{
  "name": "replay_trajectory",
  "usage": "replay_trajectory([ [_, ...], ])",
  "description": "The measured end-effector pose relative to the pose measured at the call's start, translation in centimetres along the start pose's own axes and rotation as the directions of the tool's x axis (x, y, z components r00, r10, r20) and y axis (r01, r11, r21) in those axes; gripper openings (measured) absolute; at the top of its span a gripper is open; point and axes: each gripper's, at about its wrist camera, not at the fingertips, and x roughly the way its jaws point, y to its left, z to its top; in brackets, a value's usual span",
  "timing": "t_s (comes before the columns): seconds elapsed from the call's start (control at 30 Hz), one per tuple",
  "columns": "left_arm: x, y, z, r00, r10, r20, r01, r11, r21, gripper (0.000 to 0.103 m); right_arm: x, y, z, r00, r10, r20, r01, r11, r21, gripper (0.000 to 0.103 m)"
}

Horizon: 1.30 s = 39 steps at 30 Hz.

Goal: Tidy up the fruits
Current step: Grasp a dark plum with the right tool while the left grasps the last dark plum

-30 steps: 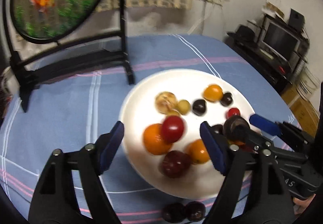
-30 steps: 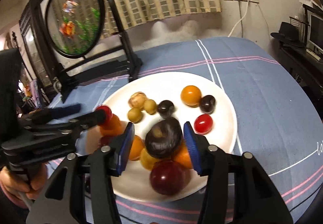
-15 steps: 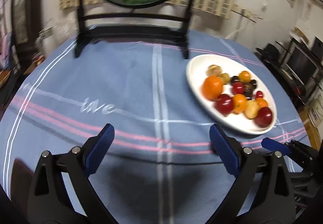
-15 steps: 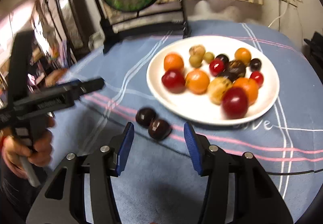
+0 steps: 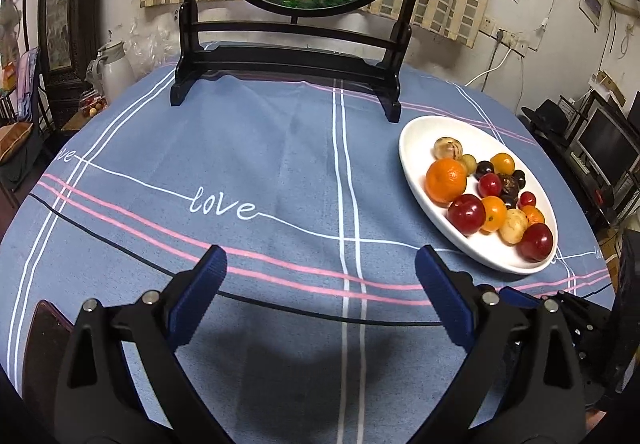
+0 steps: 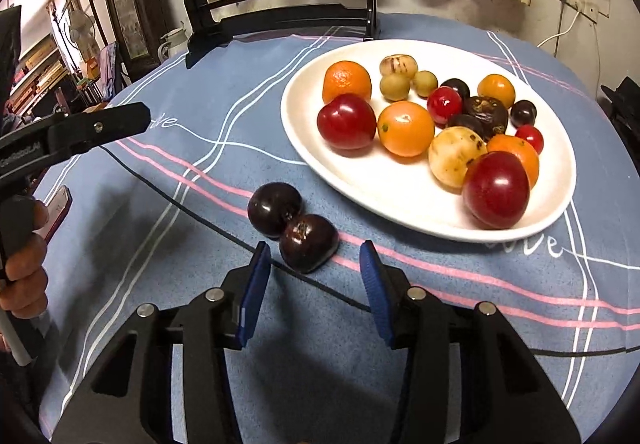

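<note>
Currently right gripper jaws apart, empty, just short of two dark plums beside white plate, left gripper wide open over tablecloth, holding nothing, probably hovering.

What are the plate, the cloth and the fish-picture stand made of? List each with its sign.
Plate: likely glazed ceramic, possibly melamine; white, smooth, with soft sheen along the rim.
Cloth: woven fabric, matte blue, showing creases, printed stripes and the word "love".
Stand: probably dark lacquered wood, maybe plastic; glossy black bars with carved feet.
</note>
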Motion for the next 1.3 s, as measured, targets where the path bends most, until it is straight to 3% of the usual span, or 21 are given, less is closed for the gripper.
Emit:
replay_trajectory([
  [0.33, 0.2, -0.1, 0.0, 1.0, -0.007, -0.01, 0.007, 1.0, 0.006, 0.097, 1.4, 1.1, 0.9, 1.0, -0.021, -0.019, 0.02, 0.998, -0.054, 0.045],
  [0.43, 0.2, -0.1, 0.0, 1.0, -0.01, -0.013, 0.01, 1.0, 0.006, 0.097, 1.6, 1.6, 0.8, 0.999, -0.039, -0.016, 0.038, 0.995, -0.092, 0.04],
  [0.5, 0.4, -0.1, -0.1, 1.0, -0.014, -0.024, 0.014, 1.0, 0.003, 0.097, 1.7, 1.8, 0.8, 0.998, -0.058, -0.01, 0.057, 0.993, -0.104, 0.031],
  [0.63, 0.9, -0.3, -0.3, 0.999, 0.0, -0.038, 0.001, 1.0, 0.015, 0.097, 0.9, 1.7, 0.2, 0.996, -0.084, 0.005, 0.084, 0.989, -0.119, 0.031],
  [0.77, 1.2, -1.0, -0.6, 0.999, -0.017, -0.045, 0.019, 0.999, 0.049, 0.097, -1.2, 0.1, -0.1, 0.999, -0.017, 0.035, 0.018, 1.0, -0.01, 0.031],
  [0.87, 1.2, -2.3, -1.0, 0.997, -0.067, -0.048, 0.071, 0.993, 0.09, 0.097, -3.3, -1.7, -0.5, 0.996, 0.037, 0.083, -0.045, 0.995, 0.088, 0.031],
  [1.03, 1.8, -6.1, -2.2, 0.99, -0.13, -0.048, 0.137, 0.965, 0.224, 0.097, -5.3, -3.6, -1.3, 0.992, -0.007, 0.126, -0.012, 0.988, 0.155, 0.031],
  [1.13, 2.4, -7.6, -2.6, 0.986, -0.153, -0.062, 0.164, 0.956, 0.243, 0.096, -5.5, -4.3, -1.4, 0.992, -0.009, 0.124, -0.015, 0.982, 0.19, 0.031],
  [1.2, 3.1, -8.3, -2.7, 0.984, -0.155, -0.088, 0.172, 0.955, 0.242, 0.08, -5.5, -4.5, -1.5, 0.992, -0.013, 0.123, -0.012, 0.98, 0.201, 0.031],
  [1.3, 4.5, -9.5, -2.9, 0.975, -0.167, -0.145, 0.198, 0.949, 0.244, 0.069, -5.5, -4.7, -1.6, 0.993, -0.017, 0.118, -0.008, 0.978, 0.21, 0.031],
])
